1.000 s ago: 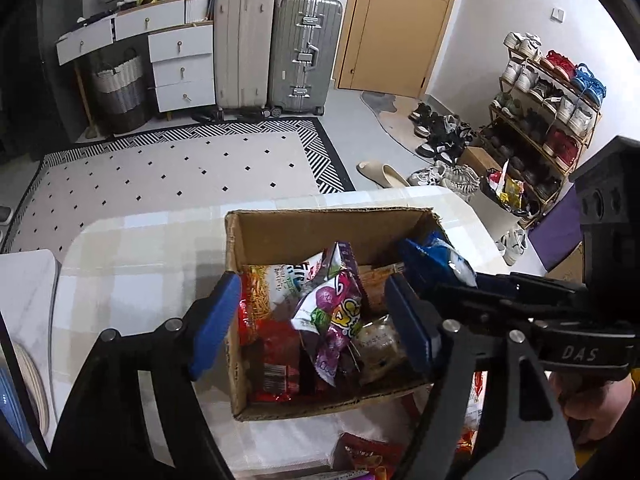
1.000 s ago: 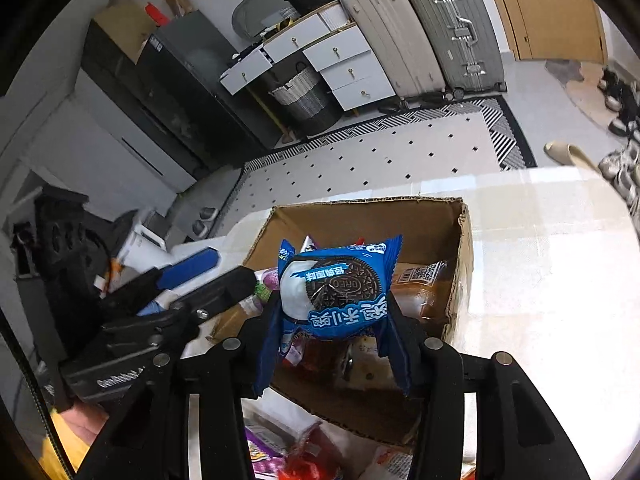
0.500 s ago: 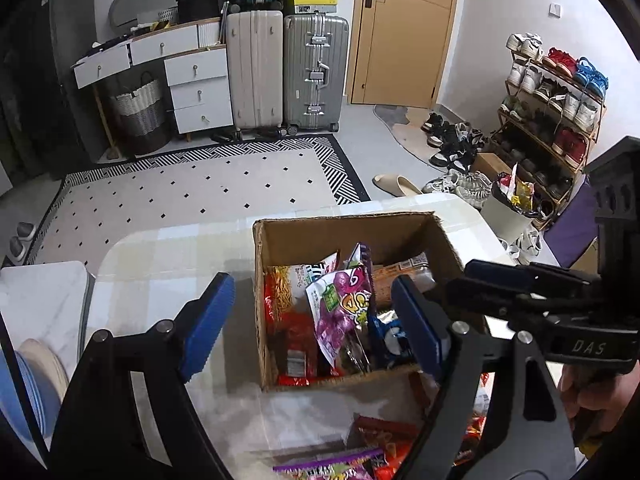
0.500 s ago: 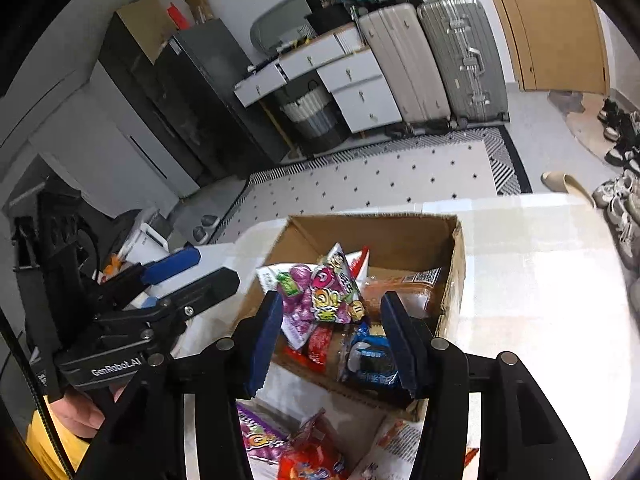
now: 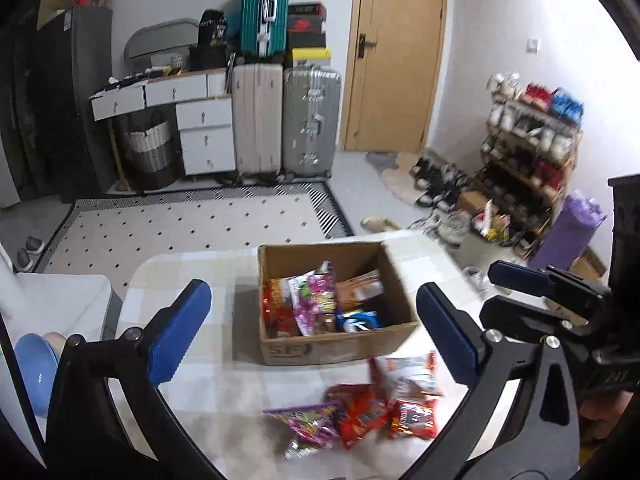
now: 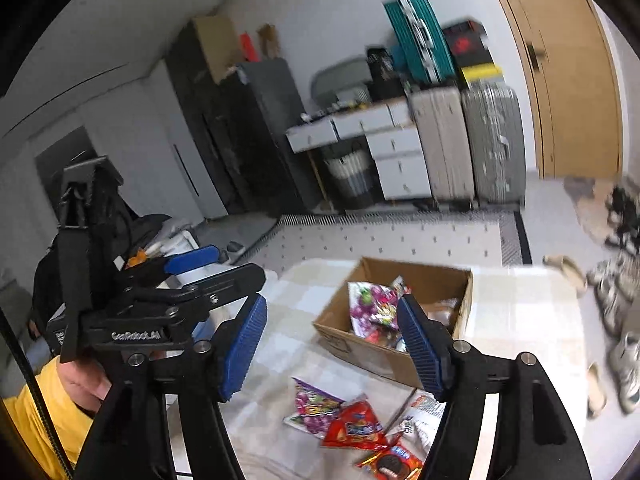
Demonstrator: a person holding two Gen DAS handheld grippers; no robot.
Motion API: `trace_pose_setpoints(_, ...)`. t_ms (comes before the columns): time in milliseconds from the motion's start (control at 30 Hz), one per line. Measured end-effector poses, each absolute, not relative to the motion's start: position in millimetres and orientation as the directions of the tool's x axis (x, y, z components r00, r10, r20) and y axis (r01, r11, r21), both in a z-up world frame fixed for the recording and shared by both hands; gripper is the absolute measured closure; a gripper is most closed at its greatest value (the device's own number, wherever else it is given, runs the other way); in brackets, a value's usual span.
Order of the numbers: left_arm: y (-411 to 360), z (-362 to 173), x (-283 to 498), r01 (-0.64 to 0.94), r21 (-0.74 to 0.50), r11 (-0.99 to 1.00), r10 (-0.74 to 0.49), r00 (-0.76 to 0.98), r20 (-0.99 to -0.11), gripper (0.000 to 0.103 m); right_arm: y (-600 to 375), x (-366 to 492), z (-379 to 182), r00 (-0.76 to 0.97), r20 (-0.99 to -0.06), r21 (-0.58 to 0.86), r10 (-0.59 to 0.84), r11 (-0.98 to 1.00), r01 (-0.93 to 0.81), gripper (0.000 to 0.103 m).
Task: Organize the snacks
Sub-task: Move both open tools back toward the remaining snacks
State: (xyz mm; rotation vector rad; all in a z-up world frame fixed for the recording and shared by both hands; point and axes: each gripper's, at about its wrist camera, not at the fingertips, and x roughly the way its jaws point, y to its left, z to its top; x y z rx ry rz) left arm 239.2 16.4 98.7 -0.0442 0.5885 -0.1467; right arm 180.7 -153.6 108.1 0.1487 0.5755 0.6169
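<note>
With both the left tongs [image 5: 314, 330] and right tongs [image 6: 332, 346] spread and empty, the step looks like fetching another snack: four packets [image 5: 362, 414] lie on the counter [image 5: 208, 384] at 6 o'clock of the half-filled box [image 5: 332, 350], needing a downward reach.

At twelve o'clock stand a beige suitcase [image 5: 257, 118] and a silver suitcase [image 5: 311, 120], a teal suitcase [image 5: 265, 8] stacked above; wooden door [image 5: 398, 52] just right; shoe rack [image 5: 532, 148] at three o'clock
</note>
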Motion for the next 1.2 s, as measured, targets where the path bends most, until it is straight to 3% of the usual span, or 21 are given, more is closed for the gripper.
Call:
trace_pose_setpoints(33,17,108,224,0.125,-0.087,0.988,-0.152,0.836,-0.527,0.000,-154,169,115,0.683,-0.442,0.289,0.581,0.813,-0.505,0.018)
trace_pose_setpoints(167,20,135,165,0.125,-0.094,0.988,-0.155,0.873,-0.462,0.001,-158,119,138,0.740,-0.347,0.245,0.576,0.817,-0.521,0.010)
trace_pose_setpoints(233,21,145,133,0.105,-0.077,0.991,-0.128,0.893,-0.431,0.000,-160,91,143,0.773,-0.301,0.210,0.559,0.829,-0.518,0.002)
trace_pose_setpoints(500,22,135,36,0.008,-0.010,1.000,-0.012,0.927,-0.374,0.000,-152,12,125,0.822,-0.232,0.084,0.520,0.853,-0.516,0.001)
trace_pose_setpoints(833,33,64,-33,-0.051,-0.022,0.998,0.044,0.964,-0.263,0.000,-151,-33,47,0.886,-0.245,-0.056,0.394,0.906,-0.419,0.001)
trace_pose_setpoints(967,31,27,-27,-0.016,-0.067,0.998,-0.004,0.958,-0.286,0.000,-158,-26,12,0.888,-0.256,-0.013,0.382,0.917,-0.398,0.001)
trace_pose_setpoints(1200,7,-46,2,-0.010,-0.022,1.000,0.002,0.937,-0.349,0.000,-170,-7,-51,0.886,-0.313,0.043,0.342,0.937,-0.346,0.001)
